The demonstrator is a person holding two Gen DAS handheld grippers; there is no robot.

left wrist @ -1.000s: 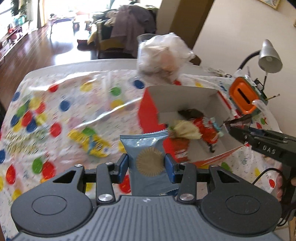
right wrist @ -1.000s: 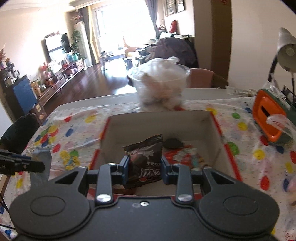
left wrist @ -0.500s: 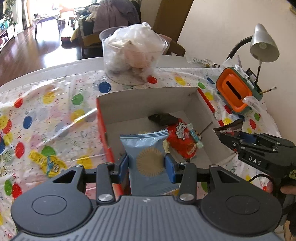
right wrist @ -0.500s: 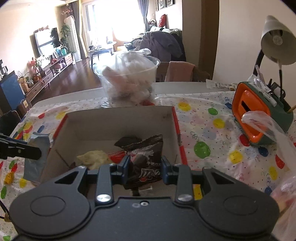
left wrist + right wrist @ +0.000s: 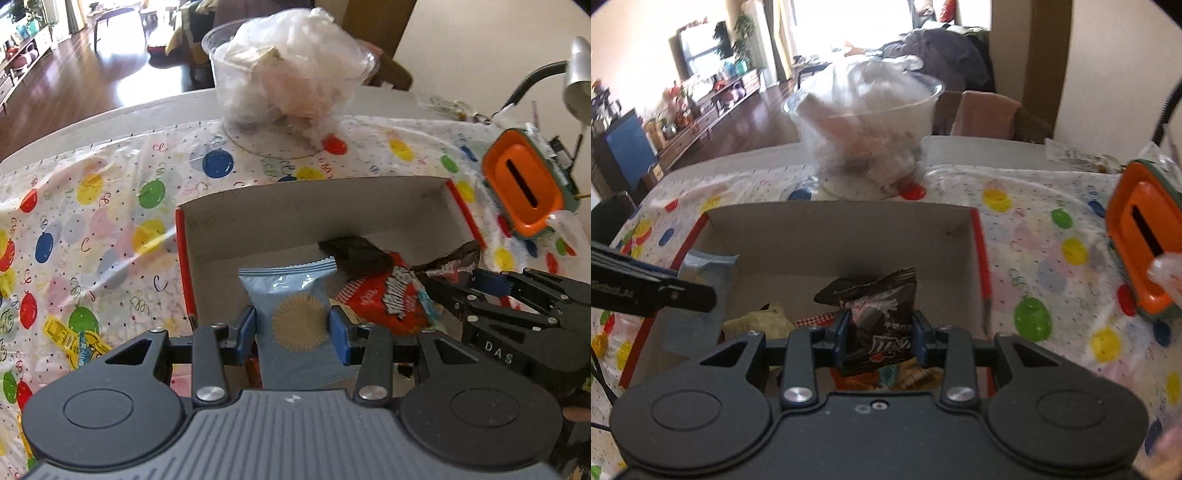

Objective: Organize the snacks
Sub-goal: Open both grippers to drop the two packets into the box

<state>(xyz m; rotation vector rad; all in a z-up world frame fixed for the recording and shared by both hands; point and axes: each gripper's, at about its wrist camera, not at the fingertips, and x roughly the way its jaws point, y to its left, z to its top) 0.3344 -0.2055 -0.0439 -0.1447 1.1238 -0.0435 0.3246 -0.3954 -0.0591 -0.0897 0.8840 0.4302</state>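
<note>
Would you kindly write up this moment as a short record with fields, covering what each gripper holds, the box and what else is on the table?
left gripper: shut on blue snack packet, held over the box
right gripper: shut on dark snack packet, held over the box
cardboard box: open, red-edged, on the balloon-print tablecloth
box contents: red snack packet, dark wrapper, pale wrapper
outside the box: yellow packet left of it
behind the box: clear tub stuffed with plastic bags
</note>
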